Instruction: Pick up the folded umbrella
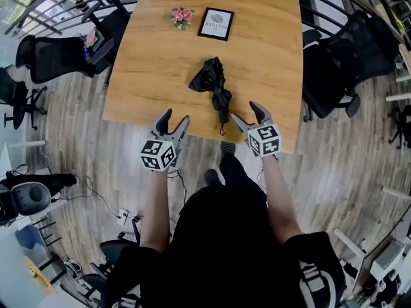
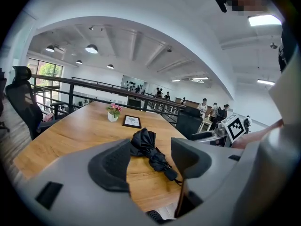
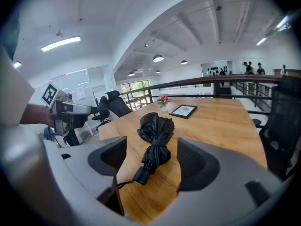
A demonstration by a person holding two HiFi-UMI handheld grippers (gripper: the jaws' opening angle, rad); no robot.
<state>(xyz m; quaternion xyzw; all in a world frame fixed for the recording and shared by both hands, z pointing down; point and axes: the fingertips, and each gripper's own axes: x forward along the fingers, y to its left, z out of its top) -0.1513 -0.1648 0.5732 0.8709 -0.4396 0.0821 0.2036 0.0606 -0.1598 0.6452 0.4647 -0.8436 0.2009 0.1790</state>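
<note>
A folded black umbrella (image 1: 215,88) is seen lying flat on a wooden table (image 1: 148,63), near the table's 6 o'clock edge in the head view. Its bunched cloth is turned toward 11 o'clock and its handle toward 6 o'clock, with a short strap trailing from the handle end. Nothing is touching it.

The left gripper (image 1: 177,115) is held over the table's near edge, at 8 o'clock of the handle and clear of it. Its jaws are spread apart with nothing between them. The right gripper (image 1: 245,111) is held at 3 o'clock of the handle, just beside it but not touching. Its jaws are likewise spread wide and empty; in the right gripper view the umbrella is framed in the gap ahead of them.

A picture frame (image 1: 216,24) is laid at 12 o'clock of the umbrella, well apart, and a small pot of pink flowers (image 1: 182,16) is placed at 9 o'clock of the frame. A black office chair (image 1: 340,63) is stood at the table's 3 o'clock side.
</note>
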